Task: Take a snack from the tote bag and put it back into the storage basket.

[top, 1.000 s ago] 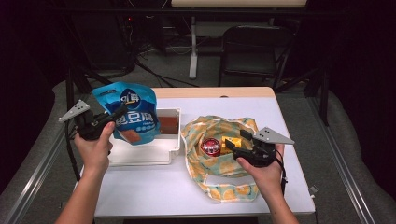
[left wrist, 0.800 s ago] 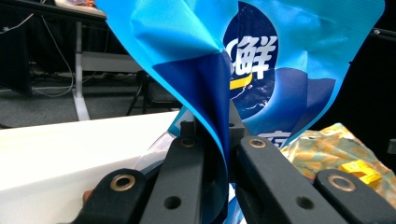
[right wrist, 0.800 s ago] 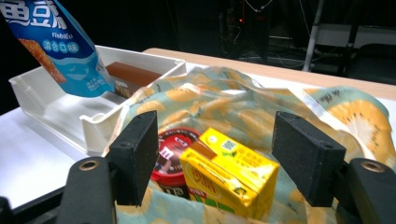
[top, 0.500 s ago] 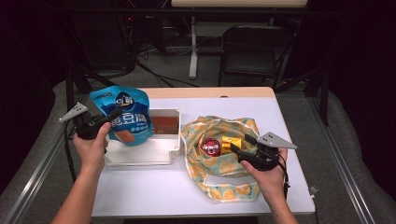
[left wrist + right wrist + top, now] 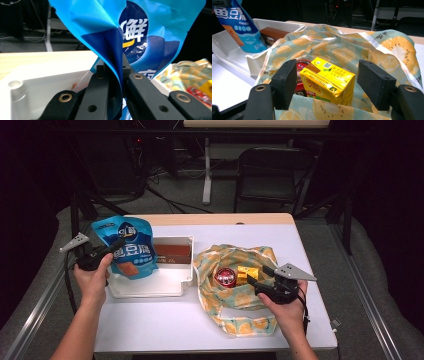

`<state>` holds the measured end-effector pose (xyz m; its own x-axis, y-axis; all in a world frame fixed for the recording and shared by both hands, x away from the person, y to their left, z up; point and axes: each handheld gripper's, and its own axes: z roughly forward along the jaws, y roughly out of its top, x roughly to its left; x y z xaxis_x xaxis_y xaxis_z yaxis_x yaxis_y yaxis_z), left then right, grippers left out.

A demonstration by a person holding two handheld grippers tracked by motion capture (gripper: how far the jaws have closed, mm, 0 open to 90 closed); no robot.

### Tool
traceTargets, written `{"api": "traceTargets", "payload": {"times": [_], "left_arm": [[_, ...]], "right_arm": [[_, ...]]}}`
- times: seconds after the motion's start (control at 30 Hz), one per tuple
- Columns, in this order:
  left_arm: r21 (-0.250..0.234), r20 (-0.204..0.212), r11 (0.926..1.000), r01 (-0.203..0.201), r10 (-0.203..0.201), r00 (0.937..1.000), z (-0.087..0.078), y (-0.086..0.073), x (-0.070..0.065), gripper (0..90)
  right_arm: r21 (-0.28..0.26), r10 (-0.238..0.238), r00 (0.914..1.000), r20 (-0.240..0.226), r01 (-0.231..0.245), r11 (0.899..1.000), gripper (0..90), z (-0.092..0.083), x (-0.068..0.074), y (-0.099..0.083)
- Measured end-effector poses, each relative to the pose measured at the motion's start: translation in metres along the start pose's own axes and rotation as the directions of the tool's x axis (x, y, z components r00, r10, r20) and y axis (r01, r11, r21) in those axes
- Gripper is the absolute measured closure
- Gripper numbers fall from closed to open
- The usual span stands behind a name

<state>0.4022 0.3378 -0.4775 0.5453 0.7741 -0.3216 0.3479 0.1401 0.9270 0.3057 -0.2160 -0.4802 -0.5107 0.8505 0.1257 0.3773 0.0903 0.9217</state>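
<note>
A person seated at a white table [image 5: 150, 320] works two hand-held grippers over a spread of groceries. The left gripper [image 5: 107, 251], near the table's left edge, has its black jaws clamped on a fold of a blue snack pouch [image 5: 127, 247], which hangs upright with its lower end inside a white plastic tray [image 5: 150, 290]; the left gripper view shows the creased blue film [image 5: 115, 50] pinched tight between the two jaws. A brown box [image 5: 172, 254] lies along the tray's far wall. To the right of the tray, a cloth bag printed with citrus slices [image 5: 235, 325] lies open on the tabletop toward the right edge, holding a round red-lidded tin [image 5: 225, 276] and a yellow drink carton [image 5: 247, 274] side by side. The right gripper [image 5: 255, 281] rests over the bag with its jaws parted; in the right gripper view the carton [image 5: 328, 81] sits between the two pads with a gap on either side, untouched, and the tin [image 5: 300, 75] stands just beside it.
</note>
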Motion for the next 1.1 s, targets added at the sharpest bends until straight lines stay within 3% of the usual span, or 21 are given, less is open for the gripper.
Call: {"api": "traceTargets", "payload": {"times": [0.13,0.23,0.37,0.47,0.6,0.73,0.9,1.1], "left_arm": [[-0.019,0.003,0.9993,0.034,-0.034,0.9994,-0.003,-0.004,0.007,89.4],[-0.021,-0.017,0.999,0.038,-0.039,0.9991,-0.005,-0.005,0.01,87.3],[-0.033,-0.01,0.9985,0.043,-0.043,0.999,-0.007,-0.007,0.013,82.4],[0.021,-0.053,0.9994,0.026,-0.025,0.9983,-0.007,-0.008,0.008,66.6],[0.062,-0.085,0.9965,0.057,-0.051,0.9951,-0.01,-0.013,0.004,42.6],[0.073,-0.127,0.9972,0.012,-0.003,0.9919,-0.015,-0.019,-0.003,37.7],[0.075,-0.142,0.9971,-0.013,0.023,0.9896,-0.022,-0.024,-0.014,31.2],[0.06,-0.135,0.9982,-0.005,0.014,0.9907,-0.031,-0.026,-0.024,14.8]], "right_arm": [[-0.004,0.006,1.0,0.005,-0.006,1.0,32.8,0.001,0.0,-0.001],[-0.001,0.007,0.9999,0.008,-0.007,1.0,32.9,0.001,-0.001,-0.002],[0.003,0.007,0.9999,0.009,-0.007,1.0,33.1,0.001,-0.001,-0.003],[-0.004,0.013,0.9999,0.008,-0.013,1.0,33.0,0.0,-0.001,-0.004],[0.0,0.011,0.9999,0.011,-0.011,1.0,32.3,-0.001,-0.003,-0.004],[0.002,0.016,0.9997,0.017,-0.016,1.0,31.3,-0.001,-0.004,-0.005],[0.009,0.017,0.9996,0.023,-0.017,1.0,29.5,0.0,-0.003,-0.005],[0.013,0.025,0.9991,0.035,-0.025,1.0,25.7,0.004,0.0,-0.005]]}}
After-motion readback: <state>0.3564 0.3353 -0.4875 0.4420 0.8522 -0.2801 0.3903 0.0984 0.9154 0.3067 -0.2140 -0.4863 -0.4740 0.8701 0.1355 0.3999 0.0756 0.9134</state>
